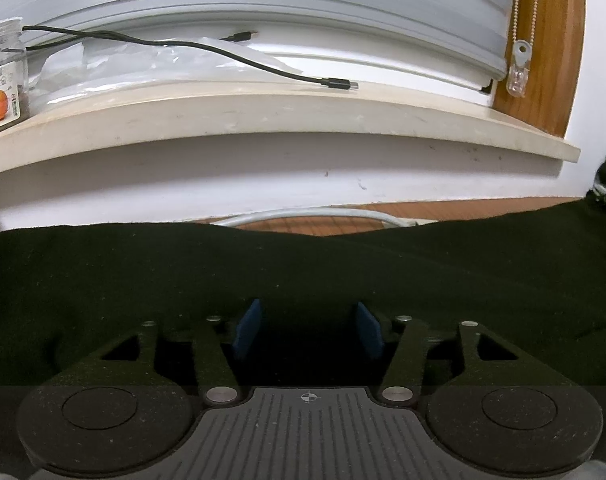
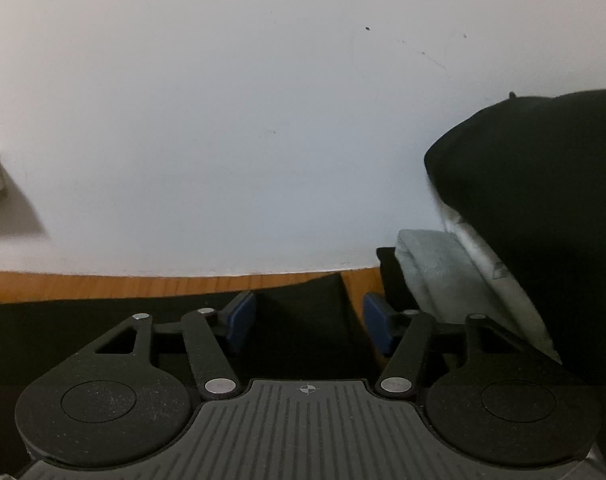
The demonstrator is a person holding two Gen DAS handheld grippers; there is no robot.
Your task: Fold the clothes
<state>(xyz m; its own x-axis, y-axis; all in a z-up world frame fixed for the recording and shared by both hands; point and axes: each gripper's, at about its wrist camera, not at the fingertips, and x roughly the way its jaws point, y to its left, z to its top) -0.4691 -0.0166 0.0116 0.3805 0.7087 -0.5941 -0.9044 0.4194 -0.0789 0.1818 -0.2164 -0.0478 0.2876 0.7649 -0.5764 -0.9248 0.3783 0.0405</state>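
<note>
Across the lower half of the left wrist view, from nine o'clock to three o'clock, a dark garment (image 1: 303, 264) spread flat, its far edge a soft wavy line against the wall. Above it, at twelve o'clock, a pale window sill (image 1: 263, 120) under a grey rolled blind (image 1: 263, 8). Behind the garment's edge, a strip of wooden tabletop (image 1: 303, 225) with a white cable (image 1: 303, 213) curved along it. On the sill, a black cable (image 1: 223, 50) trailing from ten o'clock toward one o'clock, crumpled clear plastic (image 1: 123, 64) beneath it, and at nine o'clock a clear jar (image 1: 3, 80) with an orange on its label. At two o'clock, a bead chain (image 1: 527, 0) ending in a clear plastic weight (image 1: 519, 68). At six o'clock, left gripper (image 1: 309, 328) released, blue pads apart over the dark cloth, nothing pinched between them. In the right wrist view, a white wall (image 2: 223, 100) filling the upper field; at three o'clock, a dark bulky mass of cloth (image 2: 543, 220) draped over something pale grey (image 2: 443, 268), nature unclear. Along eight to five o'clock, the same dark garment (image 2: 83, 320) on the wooden tabletop (image 2: 143, 286), one raised fold standing between the pads. Right gripper (image 2: 309, 320) likewise released, pads apart on either side of that fold, not pressing it.
</note>
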